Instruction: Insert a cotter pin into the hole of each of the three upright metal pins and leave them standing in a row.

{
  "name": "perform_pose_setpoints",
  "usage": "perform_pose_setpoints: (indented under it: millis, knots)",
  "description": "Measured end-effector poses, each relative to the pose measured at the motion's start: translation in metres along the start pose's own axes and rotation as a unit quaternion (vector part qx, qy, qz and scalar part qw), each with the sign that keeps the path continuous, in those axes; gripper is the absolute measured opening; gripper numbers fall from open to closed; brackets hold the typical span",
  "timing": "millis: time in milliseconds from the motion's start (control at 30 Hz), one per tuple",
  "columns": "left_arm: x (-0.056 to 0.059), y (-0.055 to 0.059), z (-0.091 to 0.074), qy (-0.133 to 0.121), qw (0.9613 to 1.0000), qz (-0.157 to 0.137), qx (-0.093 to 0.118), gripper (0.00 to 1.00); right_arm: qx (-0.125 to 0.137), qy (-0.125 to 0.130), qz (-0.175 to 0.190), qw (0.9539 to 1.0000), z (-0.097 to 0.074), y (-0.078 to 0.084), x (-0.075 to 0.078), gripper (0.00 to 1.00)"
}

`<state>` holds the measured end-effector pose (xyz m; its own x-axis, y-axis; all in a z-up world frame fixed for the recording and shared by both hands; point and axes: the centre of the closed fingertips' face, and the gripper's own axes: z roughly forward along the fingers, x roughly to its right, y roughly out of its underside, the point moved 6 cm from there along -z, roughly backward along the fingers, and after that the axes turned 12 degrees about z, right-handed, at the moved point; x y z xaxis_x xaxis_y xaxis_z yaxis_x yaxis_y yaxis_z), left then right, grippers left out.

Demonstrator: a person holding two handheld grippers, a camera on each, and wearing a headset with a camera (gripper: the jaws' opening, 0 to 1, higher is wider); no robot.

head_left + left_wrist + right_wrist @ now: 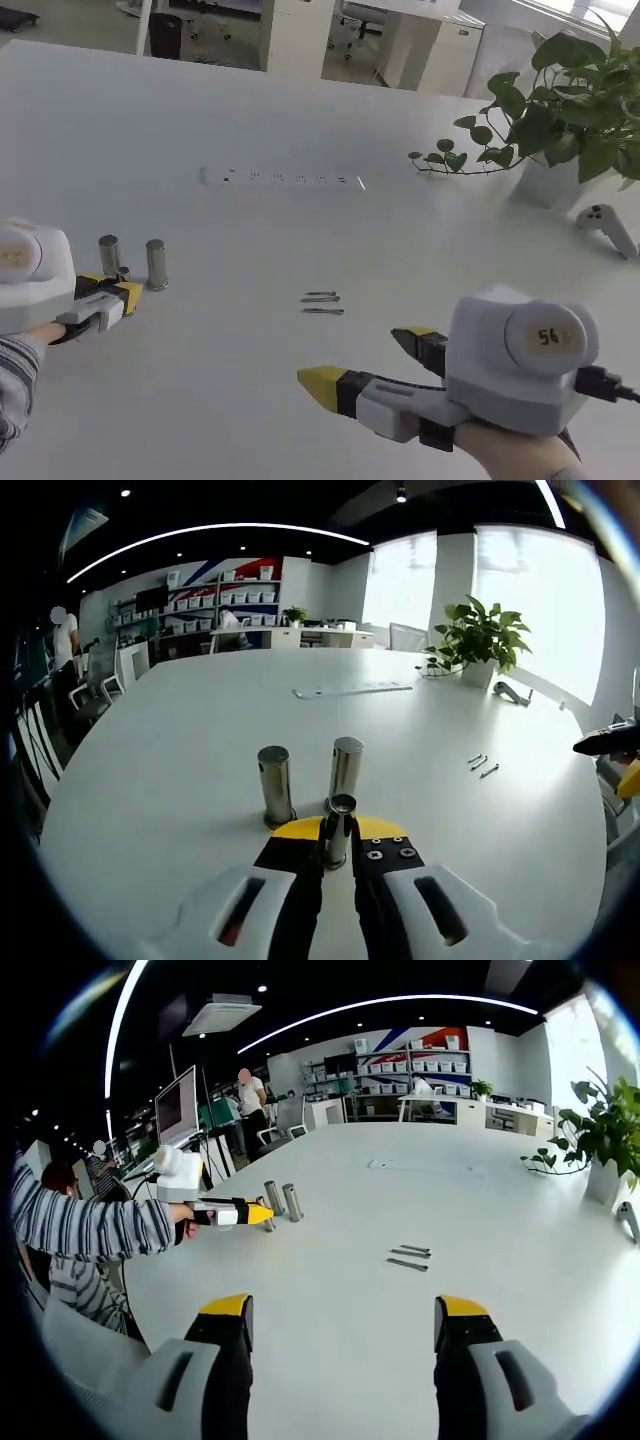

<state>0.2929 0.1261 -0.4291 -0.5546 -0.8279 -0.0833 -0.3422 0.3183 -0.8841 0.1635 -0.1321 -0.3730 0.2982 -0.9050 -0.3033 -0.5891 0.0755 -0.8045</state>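
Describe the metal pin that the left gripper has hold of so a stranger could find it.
On the large white table, find the left gripper. The upright silver metal pin you want is clamped between its yellow-tipped fingers; the two similar pins just beyond it stand free.

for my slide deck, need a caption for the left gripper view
Left tongs grip one metal pin; two more pins stand just behind, cotter pins lie off right.

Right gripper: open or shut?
Open: the right gripper has its yellow-tipped jaws wide apart in its own view, with nothing held between them.
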Motion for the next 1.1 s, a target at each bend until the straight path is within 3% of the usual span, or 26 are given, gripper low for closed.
perform_pose_setpoints:
  millis: [67, 167, 333, 467, 700, 1100]
  knots:
    - [0.0, 0.0, 0.0, 0.002, 1.0, 0.002, 0.001, 0.06, 0.001, 0.0, -0.001, 1.0, 0.0, -0.001, 0.0, 0.72]
    - [0.003, 0.0, -0.001, 0.022, 0.9995, -0.022, 0.008, 0.05, 0.001, 0.0, -0.001, 1.0, 0.0, -0.002, -0.001, 0.72]
    - [0.007, 0.0, -0.005, 0.028, 0.9996, 0.002, 0.003, 0.05, -0.001, -0.001, 0.001, 1.0, 0.0, -0.001, -0.003, 0.72]
    - [0.017, 0.001, -0.009, 0.042, 0.9985, 0.035, -0.003, 0.05, -0.002, -0.002, 0.003, 1.0, 0.0, 0.0, -0.005, 0.72]
    - [0.037, 0.001, -0.014, 0.063, 0.9972, 0.039, -0.007, 0.05, -0.004, -0.004, 0.003, 1.0, -0.001, 0.0, -0.005, 0.72]
    - [0.07, -0.005, -0.023, 0.089, 0.9957, 0.028, 0.004, 0.05, -0.007, -0.01, 0.001, 0.9999, -0.002, -0.001, -0.001, 0.71]
